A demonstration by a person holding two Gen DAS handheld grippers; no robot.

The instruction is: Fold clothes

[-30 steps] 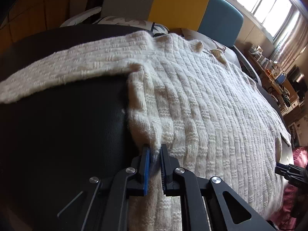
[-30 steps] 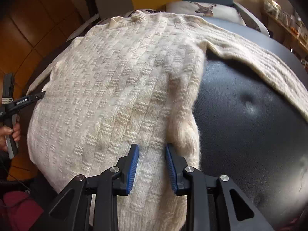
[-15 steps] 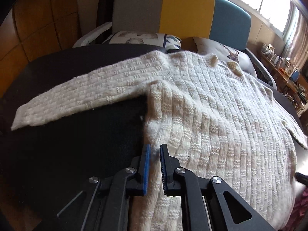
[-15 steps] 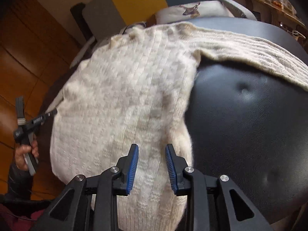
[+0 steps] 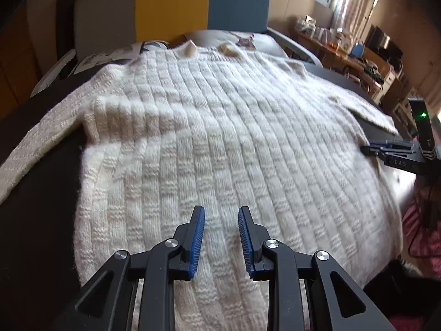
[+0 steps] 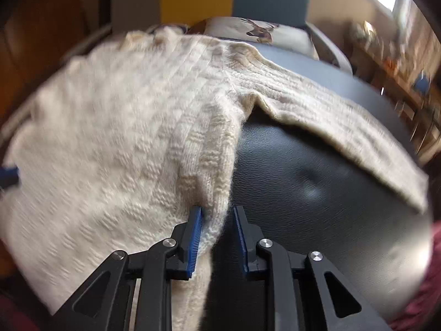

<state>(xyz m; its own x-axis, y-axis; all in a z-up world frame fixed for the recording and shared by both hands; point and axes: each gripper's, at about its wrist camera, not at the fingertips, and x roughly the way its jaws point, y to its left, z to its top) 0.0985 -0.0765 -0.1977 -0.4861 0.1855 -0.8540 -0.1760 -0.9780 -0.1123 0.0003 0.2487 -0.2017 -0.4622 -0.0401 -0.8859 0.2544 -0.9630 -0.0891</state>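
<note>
A cream knitted sweater (image 5: 220, 124) lies spread flat on a black padded surface (image 5: 35, 220), its left sleeve (image 5: 41, 138) stretched out to the side. My left gripper (image 5: 221, 209) hovers over the lower body of the sweater; its jaws are opening and nothing is between them. In the right wrist view my right gripper (image 6: 217, 209) straddles the right side edge of the sweater (image 6: 110, 138). Its jaws are closing: the knit touches the left pad, while the right pad stands apart over the black surface (image 6: 317, 193). The right sleeve (image 6: 330, 121) runs out to the right.
Behind the surface stands a seat with grey, yellow and blue back panels (image 5: 171, 5) and a printed cushion (image 5: 242, 38). A cluttered shelf (image 5: 344, 52) lines the far right wall. Pink cloth (image 5: 421, 220) lies beyond the right edge, below my right gripper (image 5: 369, 149).
My left gripper let go of the sweater's left side edge, moved right over the body and widened. My right gripper shifted onto the right side edge and its jaws narrowed a little.
</note>
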